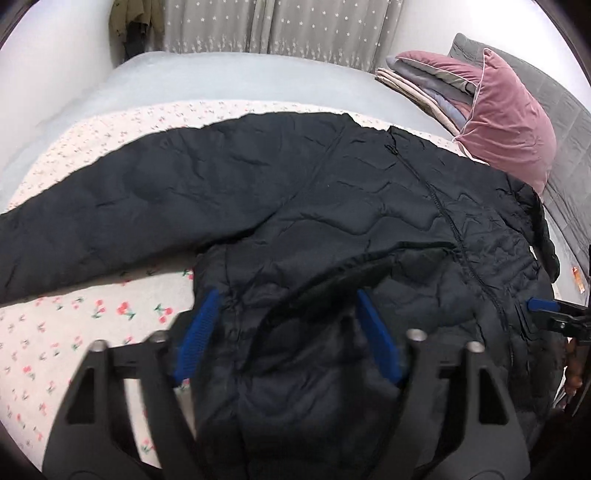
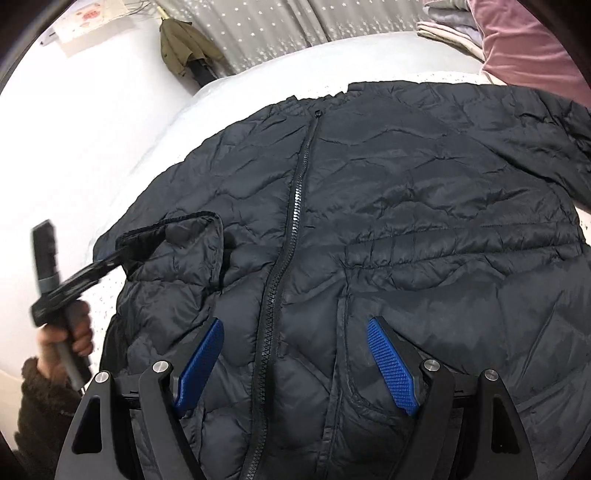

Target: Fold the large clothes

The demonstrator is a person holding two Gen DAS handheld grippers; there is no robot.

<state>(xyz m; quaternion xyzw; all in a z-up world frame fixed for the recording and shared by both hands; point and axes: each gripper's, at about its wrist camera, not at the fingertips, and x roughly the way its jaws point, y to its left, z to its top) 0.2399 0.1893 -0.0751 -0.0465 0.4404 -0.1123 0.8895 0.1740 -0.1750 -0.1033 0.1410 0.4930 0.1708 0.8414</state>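
A black quilted jacket (image 1: pixel 332 192) lies zipped and front up on the bed, one sleeve (image 1: pixel 92 221) stretched out to the left. Near its left front a flap (image 2: pixel 177 240) with a dark lined edge is turned over. My left gripper (image 1: pixel 286 295) hangs over that flap (image 1: pixel 332 284), blue pads apart and not pressing the padded cloth below them. In the right wrist view the left gripper (image 2: pixel 110 258) is blurred, its tip at the flap's edge. My right gripper (image 2: pixel 295 323) stands open just above the jacket (image 2: pixel 406 184) beside the zipper (image 2: pixel 291 221), holding nothing.
A cherry-print sheet (image 1: pixel 74 332) covers the bed under the jacket. A pink pillow (image 1: pixel 509 118) and folded bedding (image 1: pixel 417 85) sit at the far right, with a grey headboard (image 1: pixel 569 147) behind. Starred curtains (image 1: pixel 277 26) and a hanging olive coat (image 2: pixel 184 44) stand at the back. A hand (image 2: pixel 66 336) grips the left tool.
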